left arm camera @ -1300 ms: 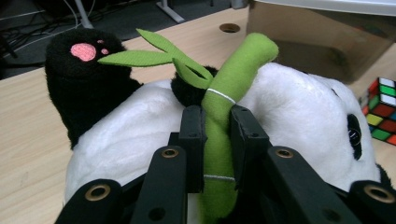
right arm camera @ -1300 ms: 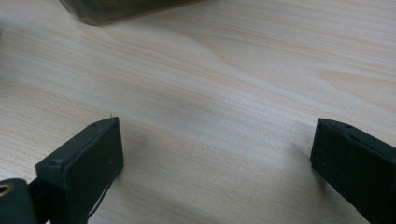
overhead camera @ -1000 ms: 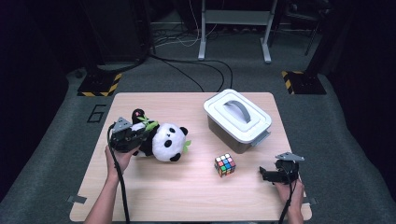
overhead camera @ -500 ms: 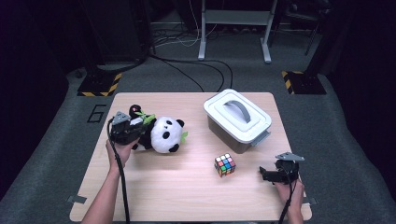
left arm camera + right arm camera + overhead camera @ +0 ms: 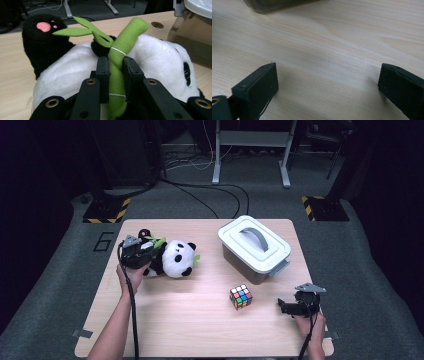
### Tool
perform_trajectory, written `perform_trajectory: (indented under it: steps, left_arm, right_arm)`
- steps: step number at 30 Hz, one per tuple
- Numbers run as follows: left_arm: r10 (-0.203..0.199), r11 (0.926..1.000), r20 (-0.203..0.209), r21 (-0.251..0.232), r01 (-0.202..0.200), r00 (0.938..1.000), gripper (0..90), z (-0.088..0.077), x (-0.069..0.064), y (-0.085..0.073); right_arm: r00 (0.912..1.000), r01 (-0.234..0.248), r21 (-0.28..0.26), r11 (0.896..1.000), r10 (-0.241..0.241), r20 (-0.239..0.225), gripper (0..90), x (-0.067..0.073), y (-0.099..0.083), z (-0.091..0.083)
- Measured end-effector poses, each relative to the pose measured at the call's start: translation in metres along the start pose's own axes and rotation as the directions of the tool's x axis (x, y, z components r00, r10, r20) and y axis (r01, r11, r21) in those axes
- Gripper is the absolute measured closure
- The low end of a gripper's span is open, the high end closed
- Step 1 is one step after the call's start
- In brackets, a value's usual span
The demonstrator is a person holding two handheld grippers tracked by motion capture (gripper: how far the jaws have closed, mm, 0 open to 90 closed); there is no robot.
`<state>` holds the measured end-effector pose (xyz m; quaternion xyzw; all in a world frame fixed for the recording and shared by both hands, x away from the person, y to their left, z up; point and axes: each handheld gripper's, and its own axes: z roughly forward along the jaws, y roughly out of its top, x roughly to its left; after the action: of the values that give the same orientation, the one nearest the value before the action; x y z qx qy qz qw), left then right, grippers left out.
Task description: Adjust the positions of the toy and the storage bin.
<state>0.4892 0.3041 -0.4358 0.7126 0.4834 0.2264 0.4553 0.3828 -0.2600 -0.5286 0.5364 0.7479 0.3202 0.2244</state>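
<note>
The fingers [image 5: 103, 72] of the left gripper [image 5: 115, 72] pinch the green bamboo stalk [image 5: 120, 57] on the toy panda [image 5: 172, 258], a pinch the high view hides; the right gripper [image 5: 327, 82] stands spread over bare table [image 5: 337, 37].

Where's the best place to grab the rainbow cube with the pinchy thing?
Probably by two opposite flat sides of the cube, coming straight down from above. It sits flat on the table with free space all round, so the jaws can slide down both sides. The right gripper is open with nothing in it and sits closest; it would likely need turning to line up with the cube's faces.
</note>
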Motion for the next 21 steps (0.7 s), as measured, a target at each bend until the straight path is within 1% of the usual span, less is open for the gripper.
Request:
perform_trajectory:
  steps: [4, 5, 8, 9, 10, 11, 15, 16, 17, 19, 21]
  left_arm:
    - [-0.003, 0.9999, -0.005, 0.010, 0.003, 1.0000, 76.6, 0.007, 0.002, 0.005]
    - [0.004, 0.9999, -0.007, 0.013, -0.003, 1.0000, 76.6, 0.009, 0.003, 0.005]
    - [0.006, 0.9993, -0.011, 0.038, -0.006, 0.9999, 76.5, 0.017, 0.004, 0.003]
    - [0.002, 0.9992, -0.005, 0.040, -0.002, 1.0000, 76.5, 0.019, 0.005, 0.001]
    - [-0.007, 0.9995, -0.008, 0.032, 0.007, 0.9999, 76.5, 0.019, 0.006, 0.001]
    - [0.001, 0.9996, -0.015, 0.029, -0.001, 0.9999, 76.4, 0.020, 0.005, 0.002]
    - [0.055, 0.9971, -0.037, 0.055, -0.052, 0.9978, 75.2, 0.022, 0.000, 0.004]
    - [0.058, 0.9965, -0.041, 0.063, -0.055, 0.9975, 74.1, 0.022, -0.001, 0.004]
    - [0.069, 0.9957, -0.044, 0.065, -0.066, 0.9966, 73.1, 0.022, -0.002, 0.005]
    - [0.073, 0.9951, -0.045, 0.069, -0.070, 0.9963, 71.2, 0.022, -0.004, 0.005]
    - [0.081, 0.9944, -0.049, 0.072, -0.077, 0.9955, 65.5, 0.021, -0.006, 0.006]
  right_arm:
    - [1.0000, 0.003, -0.003, 1.000, -0.003, 0.001, 2.2, 0.000, 0.000, 0.000]
    - [1.0000, 0.002, -0.002, 1.000, -0.002, 0.000, 2.2, 0.000, 0.000, 0.000]
    - [1.0000, 0.003, -0.002, 1.000, -0.003, 0.000, 2.2, 0.000, 0.000, 0.000]
    - [1.0000, 0.003, -0.003, 1.000, -0.003, 0.001, 2.2, 0.000, 0.000, 0.000]
    - [1.0000, 0.003, -0.002, 1.000, -0.003, 0.001, 2.2, 0.000, 0.000, 0.000]
    - [1.0000, 0.002, -0.002, 1.000, -0.002, 0.001, 2.2, 0.000, 0.000, 0.000]
    - [1.0000, 0.003, -0.001, 1.000, -0.003, 0.001, 2.2, 0.000, 0.000, 0.000]
    - [1.0000, 0.002, -0.003, 1.000, -0.002, 0.001, 2.2, 0.000, 0.000, 0.000]
    - [1.0000, 0.003, -0.003, 1.000, -0.003, 0.001, 2.3, 0.000, 0.000, 0.000]
    - [1.0000, 0.002, -0.003, 1.000, -0.002, 0.001, 2.3, 0.000, 0.000, 0.000]
    - [1.0000, 0.003, -0.003, 1.000, -0.003, 0.001, 2.3, 0.000, 0.000, 0.000]
